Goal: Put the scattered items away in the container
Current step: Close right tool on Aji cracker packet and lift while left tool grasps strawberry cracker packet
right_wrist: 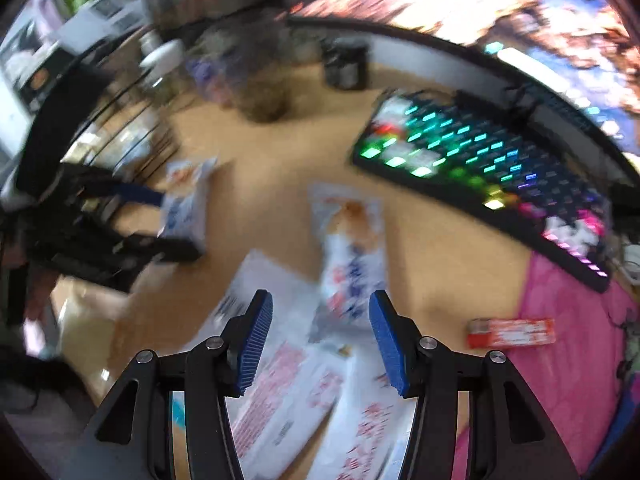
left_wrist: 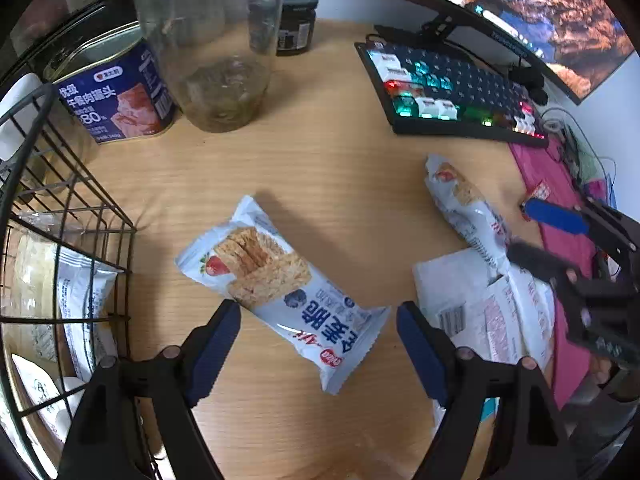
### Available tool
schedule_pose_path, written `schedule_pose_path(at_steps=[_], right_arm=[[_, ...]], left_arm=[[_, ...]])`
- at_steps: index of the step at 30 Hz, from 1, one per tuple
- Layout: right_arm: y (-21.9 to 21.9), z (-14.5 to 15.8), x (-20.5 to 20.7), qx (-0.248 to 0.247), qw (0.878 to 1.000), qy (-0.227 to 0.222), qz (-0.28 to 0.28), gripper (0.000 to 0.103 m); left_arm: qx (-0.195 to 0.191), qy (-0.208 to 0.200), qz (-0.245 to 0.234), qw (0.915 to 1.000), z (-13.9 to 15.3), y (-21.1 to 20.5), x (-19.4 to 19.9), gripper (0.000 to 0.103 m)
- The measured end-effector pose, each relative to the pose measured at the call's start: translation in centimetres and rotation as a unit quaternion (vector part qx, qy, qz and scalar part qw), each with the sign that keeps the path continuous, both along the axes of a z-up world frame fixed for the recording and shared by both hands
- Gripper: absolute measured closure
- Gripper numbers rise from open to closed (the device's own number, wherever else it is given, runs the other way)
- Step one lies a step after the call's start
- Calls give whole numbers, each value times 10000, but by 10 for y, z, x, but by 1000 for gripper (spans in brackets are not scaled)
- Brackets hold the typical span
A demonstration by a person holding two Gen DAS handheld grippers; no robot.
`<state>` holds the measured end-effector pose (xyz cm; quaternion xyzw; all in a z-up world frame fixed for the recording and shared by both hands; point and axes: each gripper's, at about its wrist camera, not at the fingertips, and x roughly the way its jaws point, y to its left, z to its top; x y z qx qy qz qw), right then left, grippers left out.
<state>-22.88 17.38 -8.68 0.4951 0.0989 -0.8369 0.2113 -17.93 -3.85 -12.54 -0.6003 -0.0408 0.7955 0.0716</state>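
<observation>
Snack packet (left_wrist: 280,292) lies flat, long axis diagonal, between the open left tool (left_wrist: 318,316); right tool (right_wrist: 320,312) open.

black wire basket (left_wrist: 80,216) at the wooden desk's (left_wrist: 328,168) left edge, white snack packets inside | blue luncheon-meat tin (left_wrist: 120,92) and clear glass jar (left_wrist: 216,60) behind it | white-and-blue wafer snack packet (left_wrist: 280,288) mid-desk | second white snack packet (left_wrist: 464,204) to its right | backlit black keyboard (left_wrist: 452,92) at the back right.

Home office desk, backlit keyboard (left_wrist: 452,92), monitor (left_wrist: 532,12)
</observation>
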Motion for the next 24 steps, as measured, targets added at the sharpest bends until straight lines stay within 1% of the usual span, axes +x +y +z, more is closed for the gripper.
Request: schedule_pose_path(at_steps=[2,5,8,11,15,19,23,24], right_arm=[[2,-4,-9,-13,9999,11,-158,52],[-2,-13,-20,115,9999,-34,-97,52],[-6,-19,-27,115,9999,-64,-80,52],[-6,-24,-31,111,9999,-54,-119,52],[-5,-30,-34,170,9997,-62,-173,52],[-4,-34,-37,136,9996,-125,-189,52],[-8,-42,-38,112,9996,-200,-148,52],[-10,-45,-37,164,9995,-239,-124,52]], left_arm=[[38,-77,64,9999,-8,1,-3,20],[132,-186,254,9994,-20,3,-4,20],[238,-303,481,9981,-34,3,-10,20],[186,-215,623,9977,-39,8,-17,20],[23,-170,732,9972,-49,11,-28,20],[67,-68,742,9972,-56,13,-36,20],[20,-3,800,9968,-64,16,-43,20],[38,42,794,9968,-66,17,-43,22]])
